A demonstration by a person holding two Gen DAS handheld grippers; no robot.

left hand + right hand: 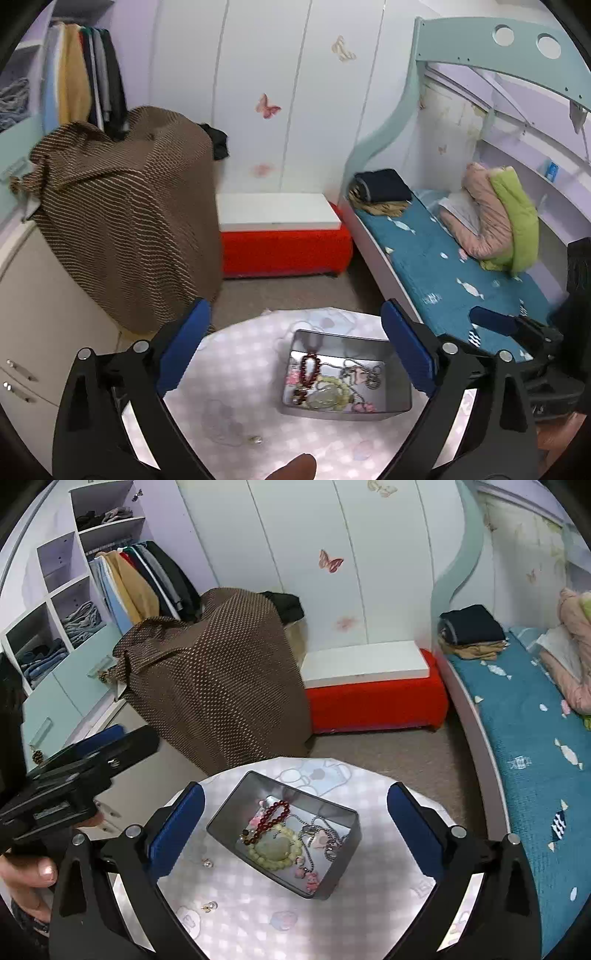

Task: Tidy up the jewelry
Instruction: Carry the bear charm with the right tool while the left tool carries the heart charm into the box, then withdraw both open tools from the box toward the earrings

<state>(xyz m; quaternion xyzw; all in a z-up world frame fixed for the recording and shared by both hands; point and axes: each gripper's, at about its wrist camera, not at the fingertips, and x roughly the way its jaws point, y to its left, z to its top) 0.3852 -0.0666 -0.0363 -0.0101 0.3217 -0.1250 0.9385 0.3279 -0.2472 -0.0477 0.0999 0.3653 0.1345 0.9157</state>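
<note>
Right now my left gripper (295, 354) and right gripper (295, 823) both hover with jaws spread, empty, above the round table (388, 878). Its metal tin (332, 878) holds the jewelry (275, 843); two small earrings (209, 864) lie left of it.

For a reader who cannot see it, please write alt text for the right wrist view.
An open right gripper hovers above a grey metal tin holding bracelets and chains, on a round table with a checked cloth. Two small earrings lie loose beside the tin.
</note>
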